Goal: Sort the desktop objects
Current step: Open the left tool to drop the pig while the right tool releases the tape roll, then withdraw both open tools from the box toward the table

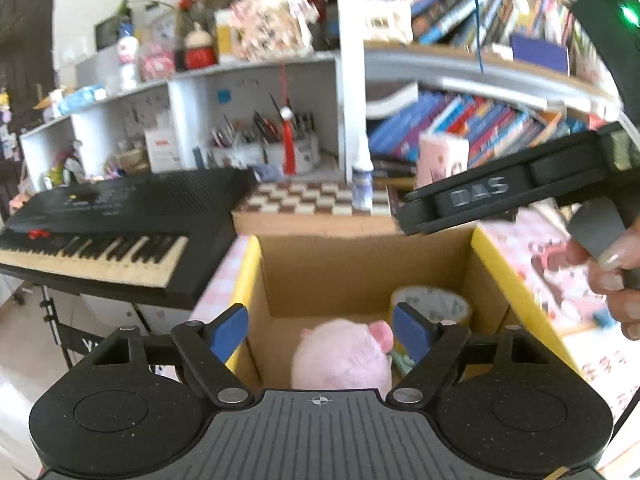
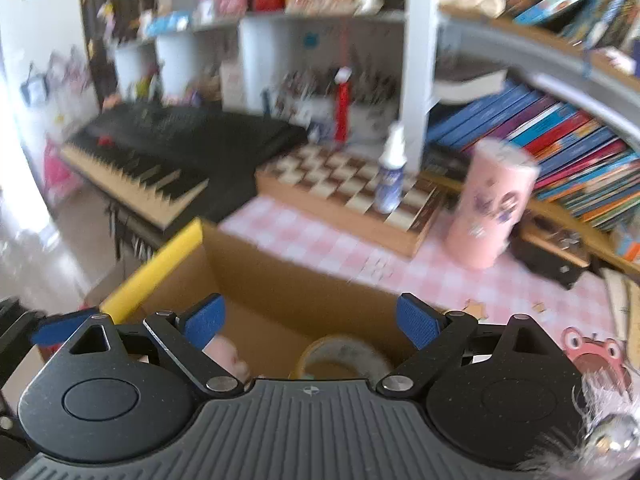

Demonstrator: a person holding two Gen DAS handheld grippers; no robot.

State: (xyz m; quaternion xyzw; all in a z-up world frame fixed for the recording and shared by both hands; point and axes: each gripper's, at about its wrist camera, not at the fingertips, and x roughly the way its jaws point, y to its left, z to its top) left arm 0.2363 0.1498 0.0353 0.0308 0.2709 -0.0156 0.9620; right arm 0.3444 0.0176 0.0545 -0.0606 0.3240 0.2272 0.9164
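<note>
Plush pink toy (image 1: 340,354) lay inside the cardboard box (image 1: 360,264) beside a tape roll (image 1: 434,304); it looked soft, light and squashable, best pinched across its body. Left gripper (image 1: 320,334) and right gripper (image 2: 310,318) were both spread, holding nothing.

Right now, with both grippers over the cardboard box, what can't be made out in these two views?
- Pink plush toy: left wrist view, lower part hidden behind the gripper body; its kind is unclear.
- Tape roll: right wrist view, lower half cut off by the gripper body.
- Cardboard box floor: both views, mostly hidden, so other contents cannot be told.
- Pink tumbler print: right wrist view, blurred by motion.
- Book spines: both views, titles too blurred.
</note>
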